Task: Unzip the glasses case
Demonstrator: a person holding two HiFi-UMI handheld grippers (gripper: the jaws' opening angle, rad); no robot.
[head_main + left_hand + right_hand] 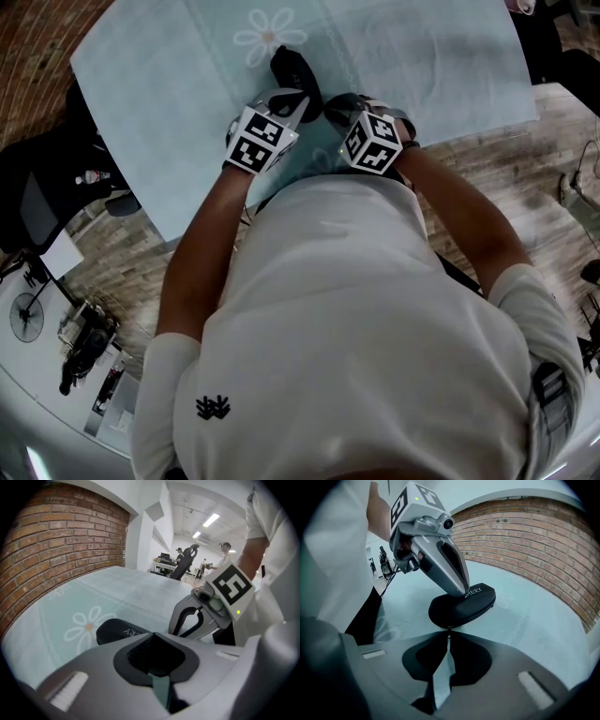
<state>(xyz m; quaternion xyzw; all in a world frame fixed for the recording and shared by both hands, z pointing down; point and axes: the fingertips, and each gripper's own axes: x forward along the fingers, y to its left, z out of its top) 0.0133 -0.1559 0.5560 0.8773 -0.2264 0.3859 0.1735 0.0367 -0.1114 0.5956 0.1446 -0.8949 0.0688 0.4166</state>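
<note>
Worktop (pixel 169 103) is covered with a pale teal cloth printed with daisies, and a brick wall (pixel 525 536) runs along its far side. The black glasses case (pixel 293 67) lies flat on the cloth, just ahead of both tools.

Left tool (pixel 461 590): jaws drawn together with only a thin slit between the pads. The tips rest on the case lid beside the printed lettering. I read this as a hold-down, not a clamp.

Right tool (pixel 449 633): jaws narrowed to a point against the near end of the case. A small metal piece sits right at that point, and I take it for the zip pull (pixel 449 628), pinched between the tips. It is too small to be sure.

Progress: the case looks fully zipped. In the right gripper view the two shells meet all round the visible edge, with no gap.

- Done, by my judgement: case steadied, pull apparently taken.
- Left: the whole run of the zip round the edge, none of it opened yet.
</note>
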